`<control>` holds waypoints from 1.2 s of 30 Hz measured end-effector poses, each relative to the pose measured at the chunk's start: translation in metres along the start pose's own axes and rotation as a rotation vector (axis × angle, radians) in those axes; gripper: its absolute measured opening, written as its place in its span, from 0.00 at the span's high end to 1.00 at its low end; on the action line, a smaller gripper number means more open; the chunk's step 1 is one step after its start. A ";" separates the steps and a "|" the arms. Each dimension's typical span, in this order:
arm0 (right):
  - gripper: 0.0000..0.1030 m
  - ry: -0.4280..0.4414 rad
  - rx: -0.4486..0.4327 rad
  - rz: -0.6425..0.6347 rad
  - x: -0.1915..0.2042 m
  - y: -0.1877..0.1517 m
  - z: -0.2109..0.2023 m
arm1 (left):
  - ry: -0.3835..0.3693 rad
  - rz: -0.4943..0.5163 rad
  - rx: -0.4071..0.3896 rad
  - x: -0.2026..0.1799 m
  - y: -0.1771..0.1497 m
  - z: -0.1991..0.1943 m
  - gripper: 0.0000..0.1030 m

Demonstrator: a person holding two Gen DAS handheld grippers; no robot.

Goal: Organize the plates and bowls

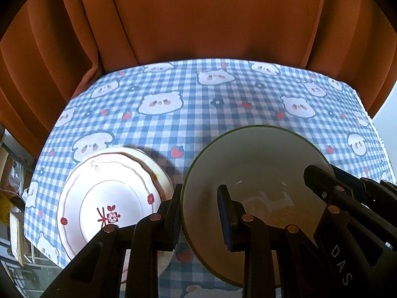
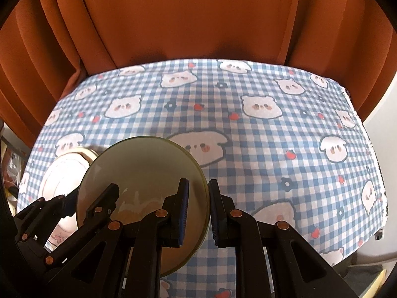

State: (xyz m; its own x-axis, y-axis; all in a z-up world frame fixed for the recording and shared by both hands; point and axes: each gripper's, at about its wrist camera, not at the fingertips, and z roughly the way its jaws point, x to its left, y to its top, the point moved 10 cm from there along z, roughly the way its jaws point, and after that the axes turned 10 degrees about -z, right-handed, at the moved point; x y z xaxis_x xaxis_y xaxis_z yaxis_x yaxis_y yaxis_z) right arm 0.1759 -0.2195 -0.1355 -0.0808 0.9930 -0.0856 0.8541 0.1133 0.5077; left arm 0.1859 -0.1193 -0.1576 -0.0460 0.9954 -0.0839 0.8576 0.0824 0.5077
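A cream bowl with a dark green rim (image 1: 255,168) (image 2: 141,168) is gripped from both sides. My left gripper (image 1: 198,218) is shut on its left rim, one pad inside and one outside. My right gripper (image 2: 198,211) is shut on the opposite rim in the same way. Each view also shows the other tool: the right gripper (image 1: 327,176) at the bowl's far side, the left gripper (image 2: 91,193) at its left. Just left of the bowl, a stack of white plates (image 1: 106,198) (image 2: 62,171) with red flower marks lies on the cloth. I cannot tell whether the bowl touches the cloth.
The table wears a blue checked cloth with bear faces (image 1: 198,104) (image 2: 273,149). An orange curtain (image 1: 198,19) hangs close behind its far edge. The cloth's right edge (image 2: 367,136) drops off, and clutter (image 1: 15,213) stands beyond the left edge.
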 end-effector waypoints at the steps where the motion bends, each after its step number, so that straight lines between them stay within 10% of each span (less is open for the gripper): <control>1: 0.81 -0.002 0.006 -0.001 0.001 -0.001 0.002 | 0.000 -0.001 0.006 0.001 -0.001 0.002 0.76; 23: 0.81 -0.020 0.005 -0.017 0.001 -0.012 0.016 | 0.011 0.014 0.003 -0.003 -0.014 0.008 0.75; 36: 0.79 0.077 0.010 -0.021 0.002 -0.022 0.013 | -0.028 -0.010 0.019 -0.007 -0.023 -0.002 0.34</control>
State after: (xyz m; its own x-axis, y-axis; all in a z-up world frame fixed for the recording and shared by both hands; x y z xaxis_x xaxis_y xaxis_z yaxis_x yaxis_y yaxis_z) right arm 0.1635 -0.2205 -0.1582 -0.1382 0.9900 -0.0295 0.8566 0.1344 0.4981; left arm 0.1654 -0.1282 -0.1673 -0.0403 0.9928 -0.1126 0.8665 0.0908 0.4908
